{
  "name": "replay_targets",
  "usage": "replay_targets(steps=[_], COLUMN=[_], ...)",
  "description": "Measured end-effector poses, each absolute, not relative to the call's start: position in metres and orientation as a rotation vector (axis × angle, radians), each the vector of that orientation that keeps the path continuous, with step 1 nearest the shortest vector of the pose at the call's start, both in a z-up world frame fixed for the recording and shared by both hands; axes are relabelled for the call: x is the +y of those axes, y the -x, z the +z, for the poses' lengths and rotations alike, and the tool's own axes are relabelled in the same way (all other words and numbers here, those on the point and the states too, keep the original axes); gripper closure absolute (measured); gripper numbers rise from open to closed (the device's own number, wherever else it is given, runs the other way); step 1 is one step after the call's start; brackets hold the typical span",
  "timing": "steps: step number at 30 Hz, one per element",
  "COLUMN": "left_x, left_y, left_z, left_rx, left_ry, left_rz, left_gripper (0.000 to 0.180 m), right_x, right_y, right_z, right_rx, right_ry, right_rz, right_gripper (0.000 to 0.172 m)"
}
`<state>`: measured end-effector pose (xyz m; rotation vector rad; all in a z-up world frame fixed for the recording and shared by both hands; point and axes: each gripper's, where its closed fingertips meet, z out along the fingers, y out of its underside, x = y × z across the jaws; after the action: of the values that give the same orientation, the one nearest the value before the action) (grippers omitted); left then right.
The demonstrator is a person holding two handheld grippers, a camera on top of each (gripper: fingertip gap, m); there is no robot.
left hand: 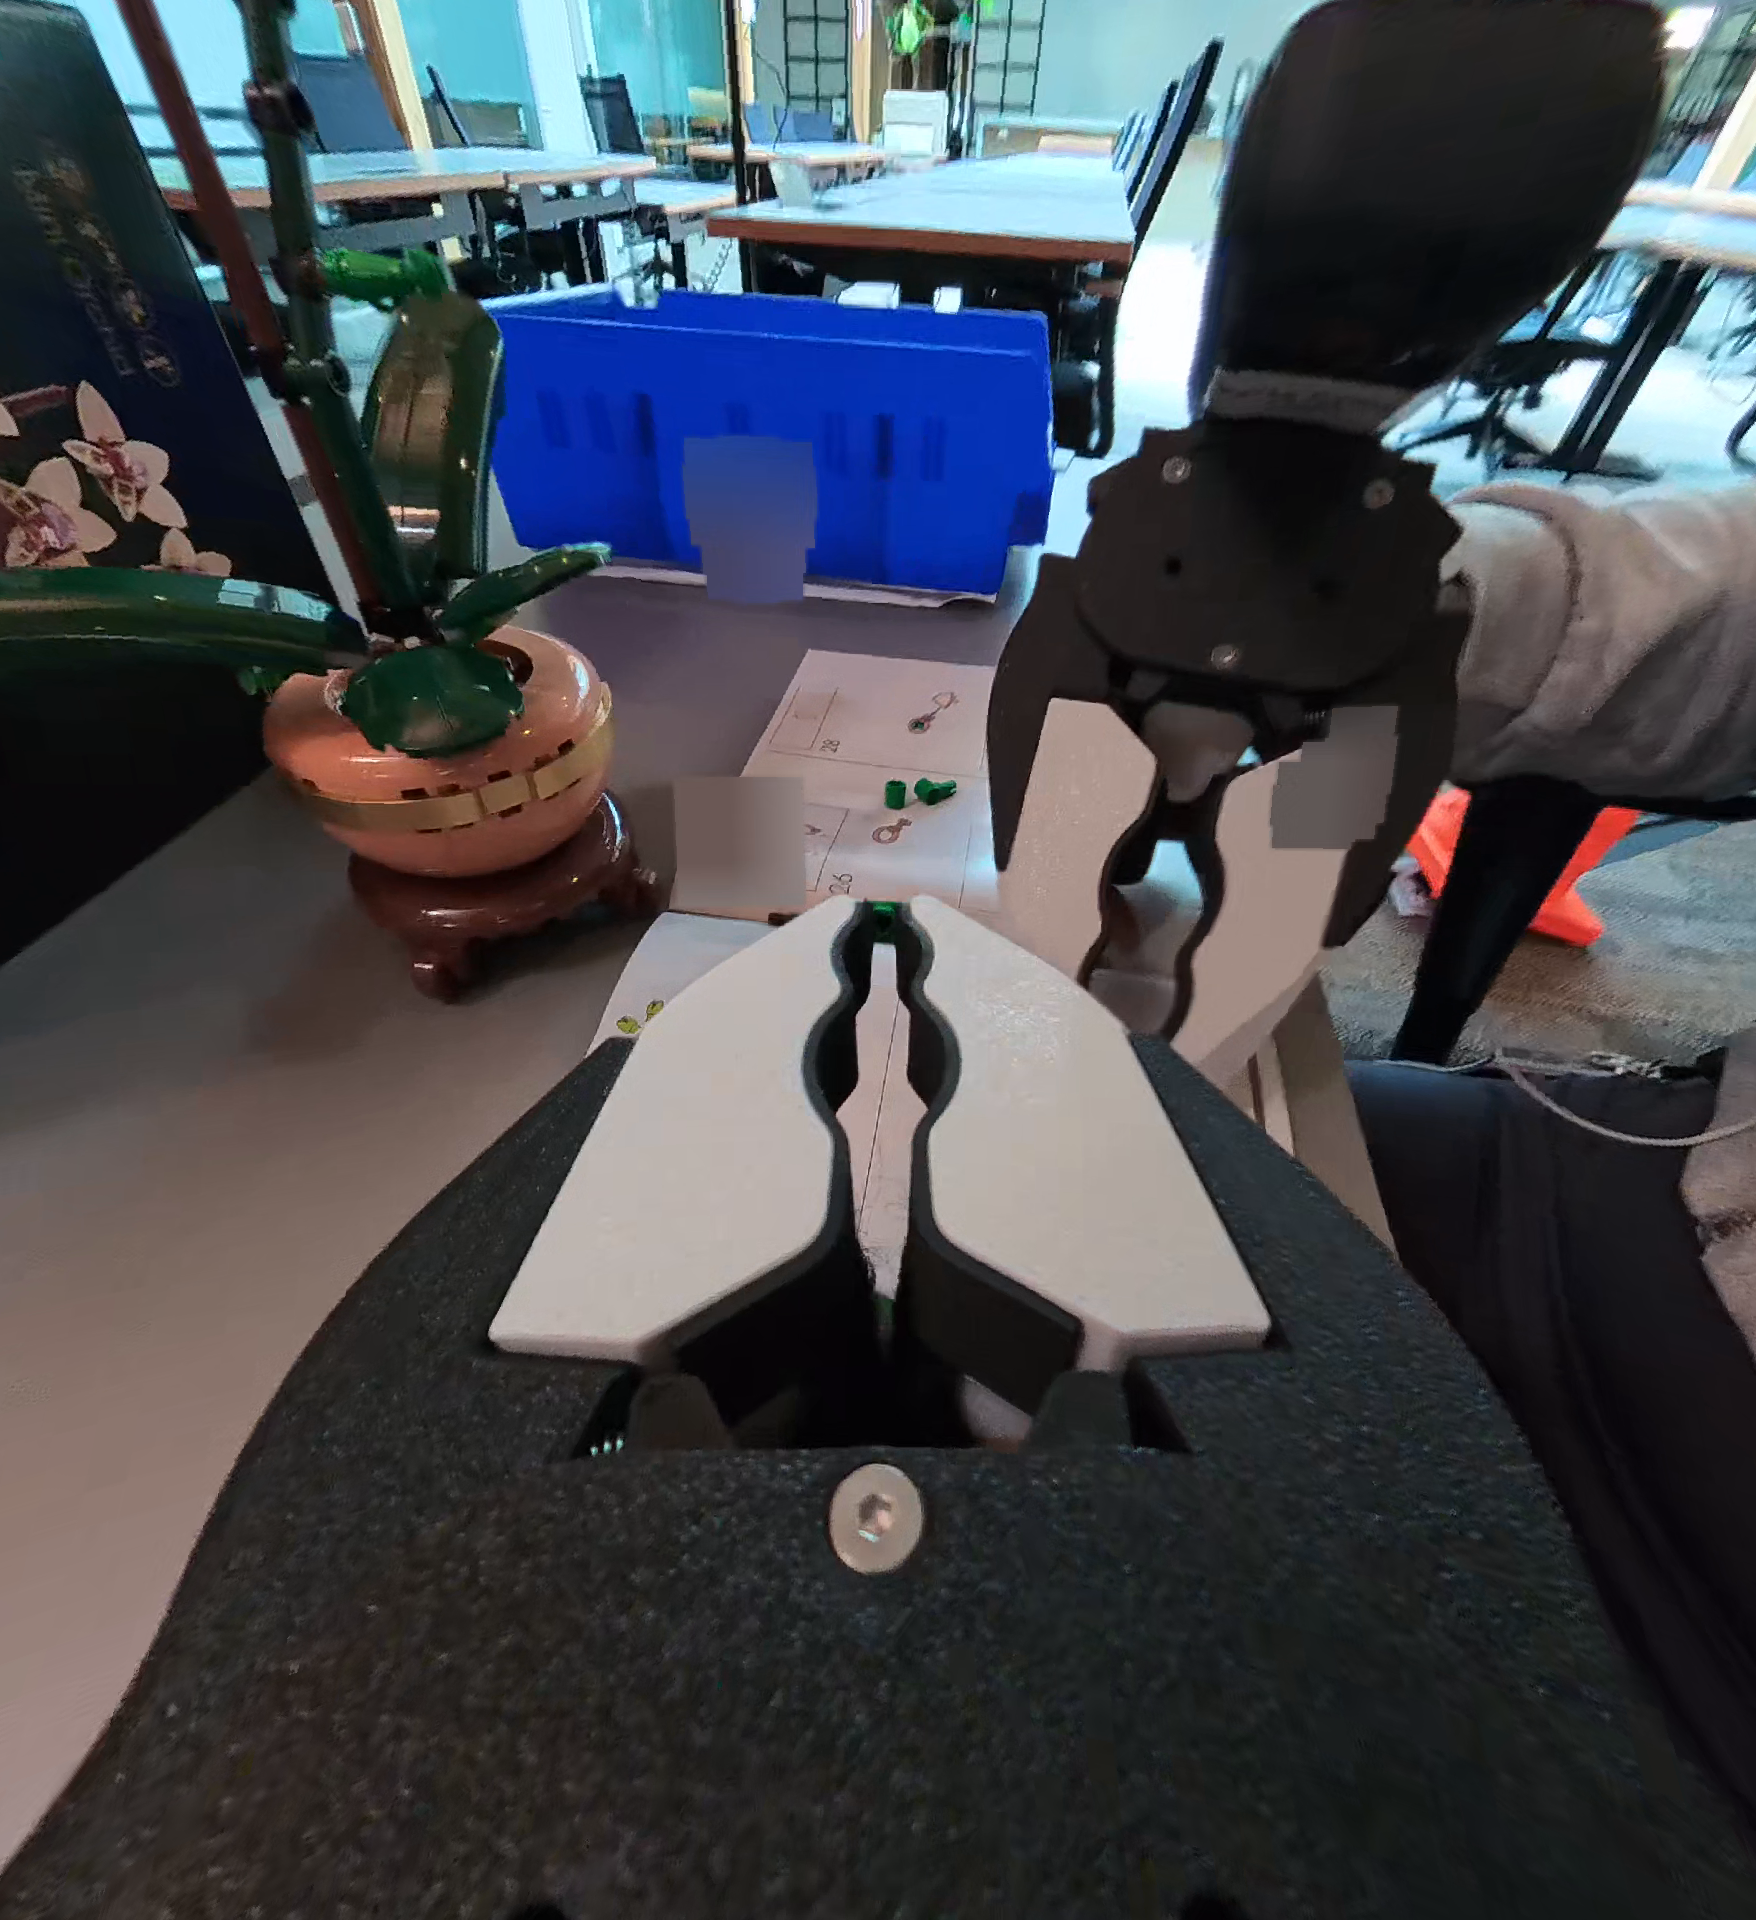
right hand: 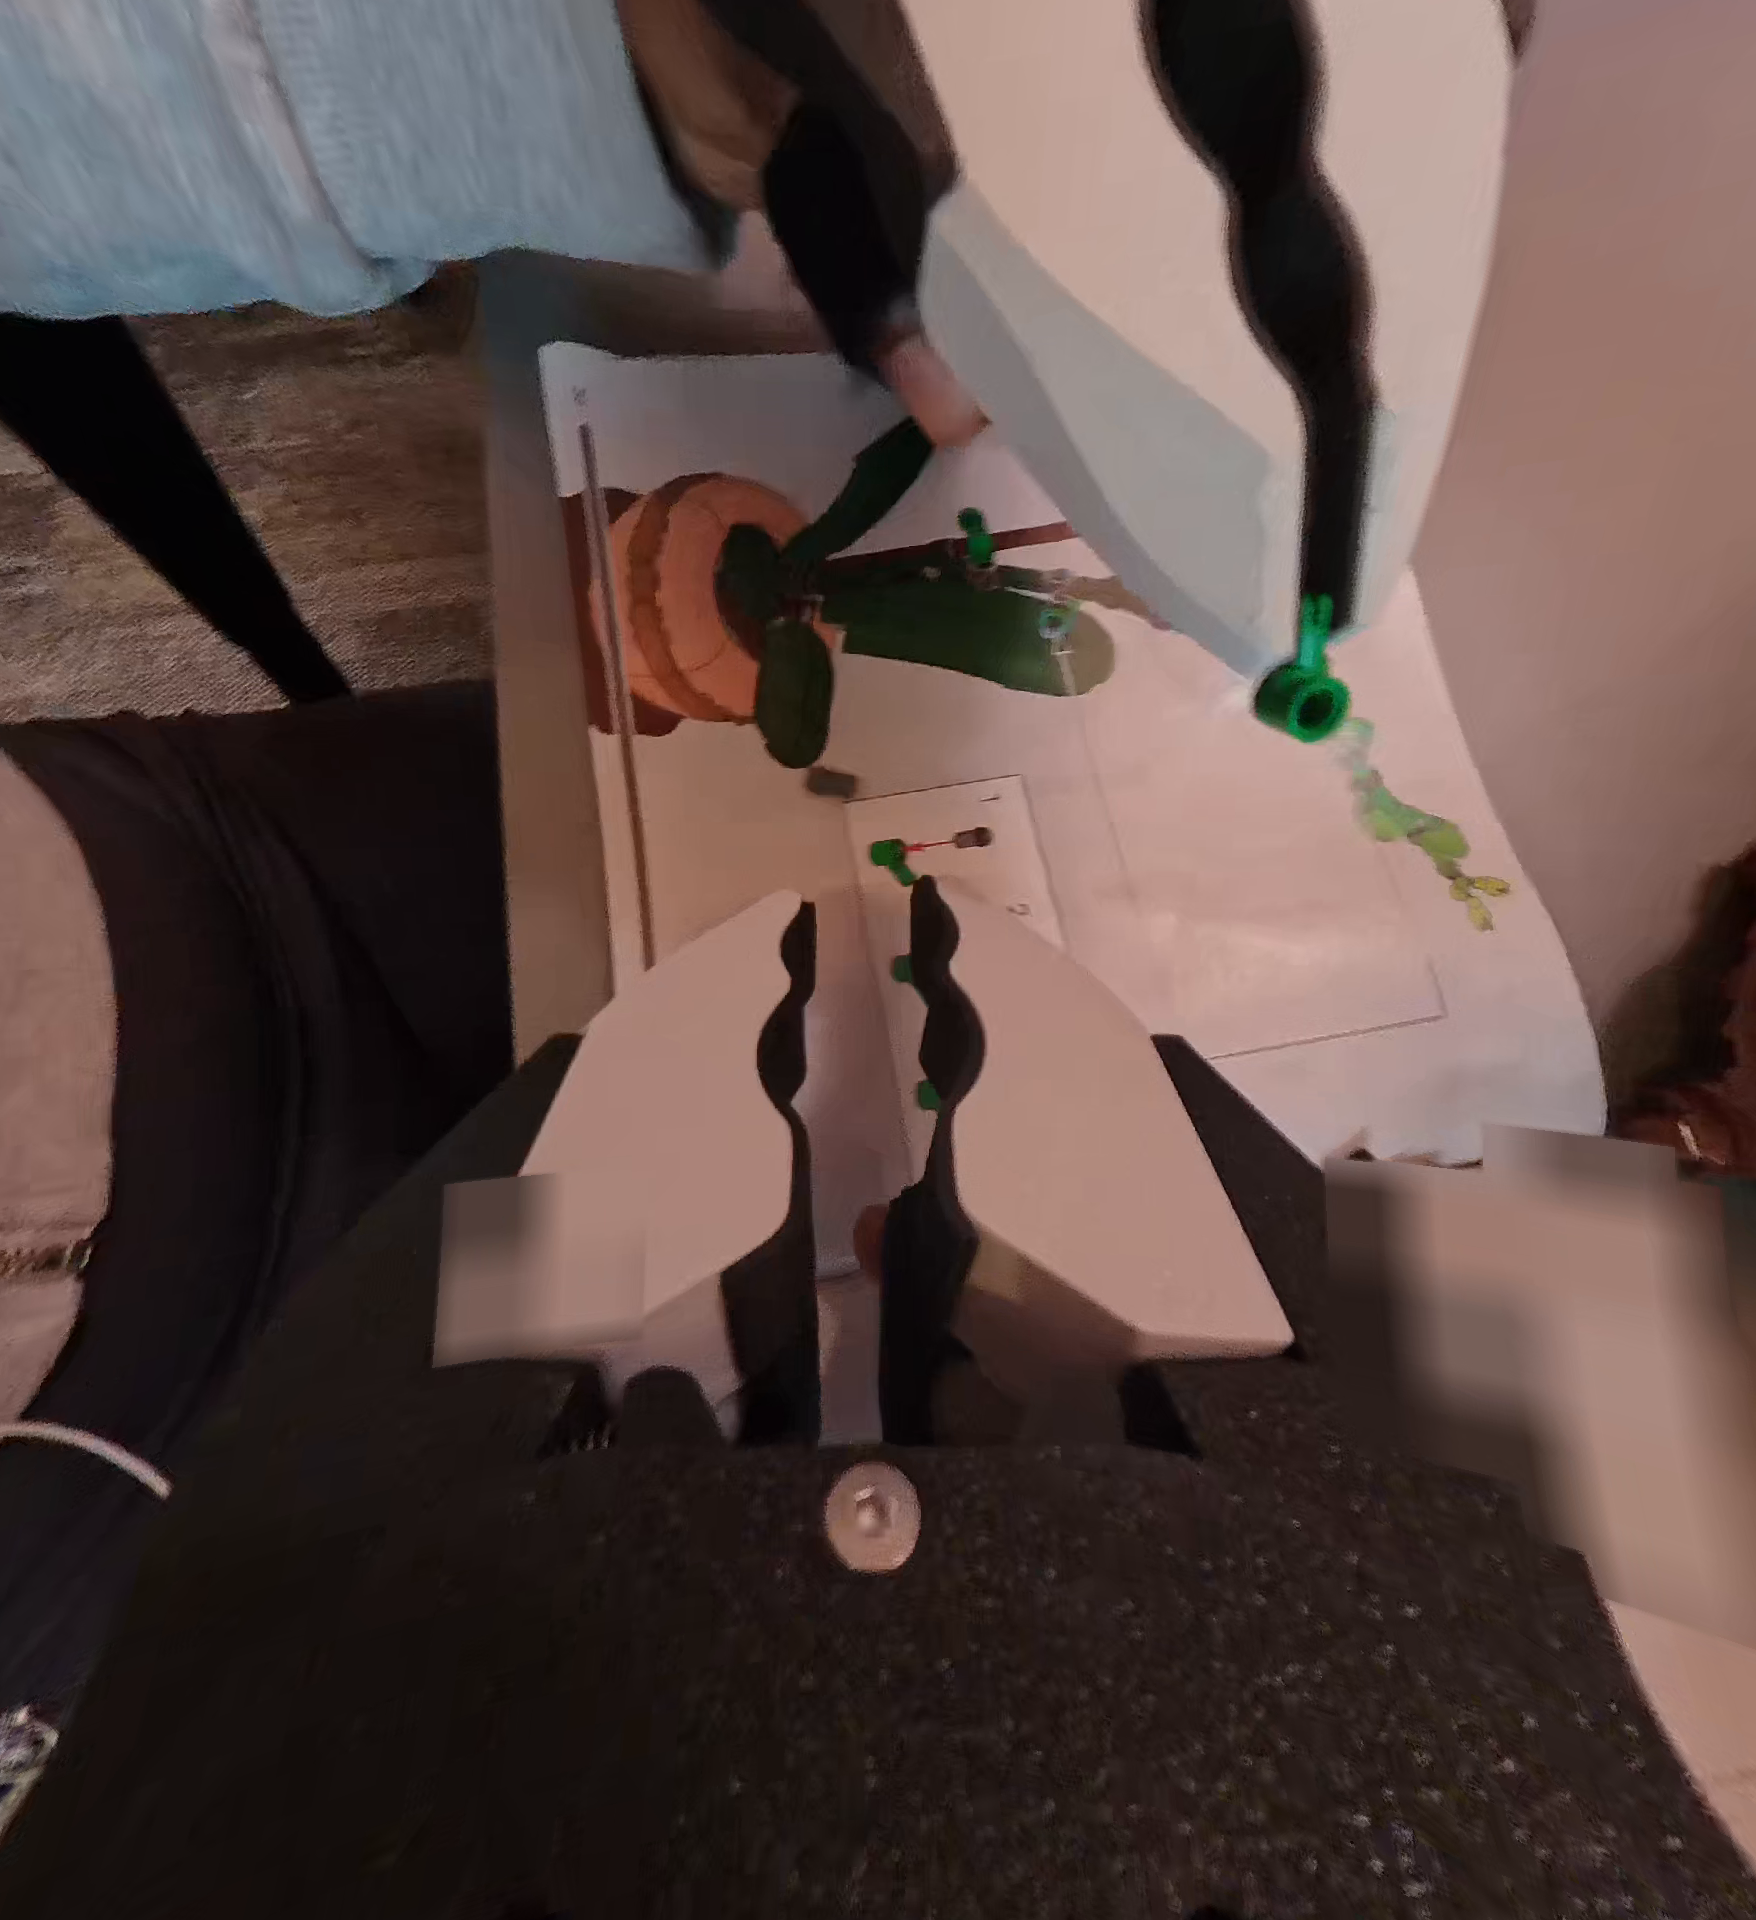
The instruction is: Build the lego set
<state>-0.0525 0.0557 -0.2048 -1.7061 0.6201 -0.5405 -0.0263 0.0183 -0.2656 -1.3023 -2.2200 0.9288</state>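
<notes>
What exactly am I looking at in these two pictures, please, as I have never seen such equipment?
A person holds two hand-held grasping tools, each carrying a camera that looks along its white fingers. The left tool pinches a small green brick piece; the right tool's camera sees it too, from above. The right tool stands open and holds nothing. On the grey table stand a brick-built orchid in a pink pot, an open instruction booklet with two loose green pieces, and a blue bin.
</notes>
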Motion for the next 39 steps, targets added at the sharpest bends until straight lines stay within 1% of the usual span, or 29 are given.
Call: replay_targets(steps=[3, 4, 5, 7, 9, 11, 13, 17, 18, 20, 21, 23, 25, 31, 33, 35, 37, 39], left_x=[0.053, 0.051, 0.049, 0.046, 0.044, 0.042, 0.041, 0.041, 0.041, 0.041, 0.041, 0.040, 0.040, 0.040, 0.038, 0.036, 0.035, 0.034], left_y=[0.056, 0.055, 0.054, 0.050, 0.047, 0.045, 0.044, 0.041, 0.041, 0.041, 0.040, 0.037, 0.037, 0.034, 0.033, 0.032, 0.028, 0.022], left_z=[-0.189, -0.184, -0.181, -0.177, -0.174, -0.172, -0.172, -0.171, -0.171, -0.171, -0.172, -0.173, -0.174, -0.179, -0.188, -0.197, -0.207, -0.211], left_rx=[0.536, 0.513, 0.497, 0.490, 0.490, 0.499, 0.512, 0.530, 0.530, 0.533, 0.540, 0.560, 0.566, 0.613, 0.687, 0.775, 0.850, 0.903], left_ry=[1.617, 1.586, 1.561, 1.520, 1.481, 1.462, 1.456, 1.449, 1.446, 1.444, 1.448, 1.455, 1.460, 1.494, 1.554, 1.606, 1.647, 1.654], left_rz=[-0.670, -0.730, -0.789, -0.877, -0.924, -0.937, -0.930, -0.921, -0.918, -0.916, -0.913, -0.906, -0.901, -0.874, -0.781, -0.676, -0.601, -0.557], left_gripper=[0.177, 0.177, 0.177, 0.177, 0.177, 0.177, 0.177, 0.177, 0.177, 0.177, 0.177, 0.177, 0.177, 0.176, 0.169, 0.167, 0.165, 0.166], right_x=[0.041, 0.050, 0.056, 0.061, 0.056, 0.052, 0.048, 0.044, 0.045, 0.045, 0.044, 0.043, 0.042, 0.041, 0.043, 0.044, 0.042, 0.041], right_y=[0.034, 0.038, 0.041, 0.042, 0.041, 0.043, 0.045, 0.047, 0.047, 0.047, 0.046, 0.046, 0.045, 0.041, 0.037, 0.034, 0.034, 0.033], right_z=[-0.250, -0.236, -0.219, -0.192, -0.180, -0.183, -0.187, -0.185, -0.184, -0.183, -0.181, -0.180, -0.180, -0.185, -0.196, -0.205, -0.210, -0.215], right_rx=[-2.039, -1.936, -1.828, -1.660, -1.611, -1.634, -1.661, -1.654, -1.655, -1.653, -1.648, -1.655, -1.668, -1.738, -1.836, -1.923, -1.959, -1.993], right_ry=[1.352, 1.345, 1.329, 1.308, 1.268, 1.237, 1.228, 1.217, 1.207, 1.190, 1.185, 1.181, 1.165, 1.126, 1.101, 1.070, 1.059, 1.058], right_rz=[0.944, 1.009, 1.103, 1.298, 1.411, 1.391, 1.379, 1.417, 1.409, 1.414, 1.428, 1.432, 1.429, 1.352, 1.219, 1.078, 1.027, 1.005], right_gripper=[0.157, 0.153, 0.151, 0.154, 0.153, 0.151, 0.151, 0.169, 0.169, 0.168, 0.161, 0.158, 0.165, 0.166, 0.165, 0.165, 0.164, 0.165])
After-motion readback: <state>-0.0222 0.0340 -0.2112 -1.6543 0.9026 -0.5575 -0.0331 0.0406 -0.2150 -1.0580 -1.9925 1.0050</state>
